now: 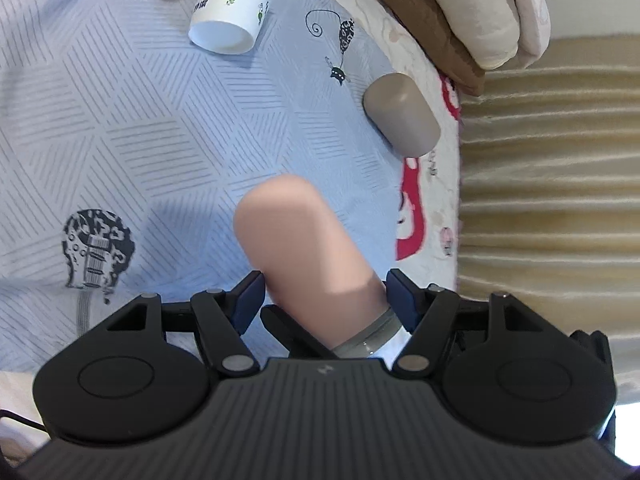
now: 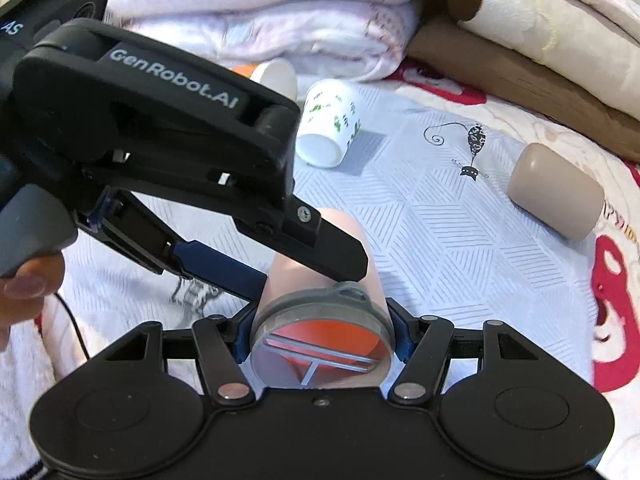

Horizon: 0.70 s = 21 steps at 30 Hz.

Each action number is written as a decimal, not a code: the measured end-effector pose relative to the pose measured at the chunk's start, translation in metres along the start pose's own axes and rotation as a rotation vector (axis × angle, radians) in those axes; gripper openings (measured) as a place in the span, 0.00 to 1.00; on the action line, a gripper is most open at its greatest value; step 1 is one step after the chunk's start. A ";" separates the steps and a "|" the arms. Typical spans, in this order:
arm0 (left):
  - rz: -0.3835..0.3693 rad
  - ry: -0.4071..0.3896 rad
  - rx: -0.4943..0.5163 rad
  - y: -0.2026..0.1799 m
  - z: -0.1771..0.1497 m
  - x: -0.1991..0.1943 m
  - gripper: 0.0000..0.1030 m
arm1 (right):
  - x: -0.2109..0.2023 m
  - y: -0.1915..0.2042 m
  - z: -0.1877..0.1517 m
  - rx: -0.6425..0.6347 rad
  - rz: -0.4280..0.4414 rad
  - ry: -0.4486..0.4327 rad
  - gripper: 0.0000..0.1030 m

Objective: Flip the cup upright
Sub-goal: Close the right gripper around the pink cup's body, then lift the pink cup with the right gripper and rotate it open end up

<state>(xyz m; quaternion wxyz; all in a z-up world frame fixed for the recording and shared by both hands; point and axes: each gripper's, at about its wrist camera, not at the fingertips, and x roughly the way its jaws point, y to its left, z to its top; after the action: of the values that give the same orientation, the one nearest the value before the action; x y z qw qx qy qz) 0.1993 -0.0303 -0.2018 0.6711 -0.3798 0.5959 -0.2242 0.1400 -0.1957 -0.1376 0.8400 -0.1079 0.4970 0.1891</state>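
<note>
A pink cup (image 1: 304, 240) with a grey rim lies sideways between both grippers. In the right wrist view its grey-rimmed mouth (image 2: 322, 336) faces the camera, and my right gripper (image 2: 320, 334) is shut on it at the rim. My left gripper (image 1: 320, 300) comes in from the left (image 2: 280, 264) and clamps the cup's body, one finger over the top and one on the side. A white cup with green leaves (image 1: 230, 8) (image 2: 330, 128) and a taupe cup (image 1: 402, 114) (image 2: 558, 196) lie tipped over on the bedspread.
The bedspread (image 1: 140, 120) is pale blue with stripes and cartoon prints. Folded blankets (image 2: 280, 12) (image 1: 480, 12) are stacked at the back. Another white and orange cup (image 2: 276, 76) lies near them. The bed's edge meets beige fabric (image 1: 552, 200) on the right.
</note>
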 end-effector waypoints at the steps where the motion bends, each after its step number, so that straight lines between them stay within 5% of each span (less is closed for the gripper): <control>1: -0.010 0.000 -0.004 0.001 0.002 0.000 0.63 | -0.001 0.001 0.004 -0.021 -0.005 0.022 0.67; 11: 0.040 -0.063 -0.036 0.020 0.024 -0.009 0.63 | 0.022 0.005 0.048 -0.126 0.031 0.295 0.66; 21: 0.013 -0.158 0.087 0.006 0.041 -0.027 0.62 | 0.034 0.003 0.063 -0.133 0.040 0.163 0.66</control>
<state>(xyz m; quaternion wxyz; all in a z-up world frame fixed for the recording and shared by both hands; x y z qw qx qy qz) 0.2332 0.0043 -0.1894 0.7332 -0.3629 0.5334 -0.2149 0.2034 -0.1623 -0.1364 0.7840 -0.1684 0.5520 0.2288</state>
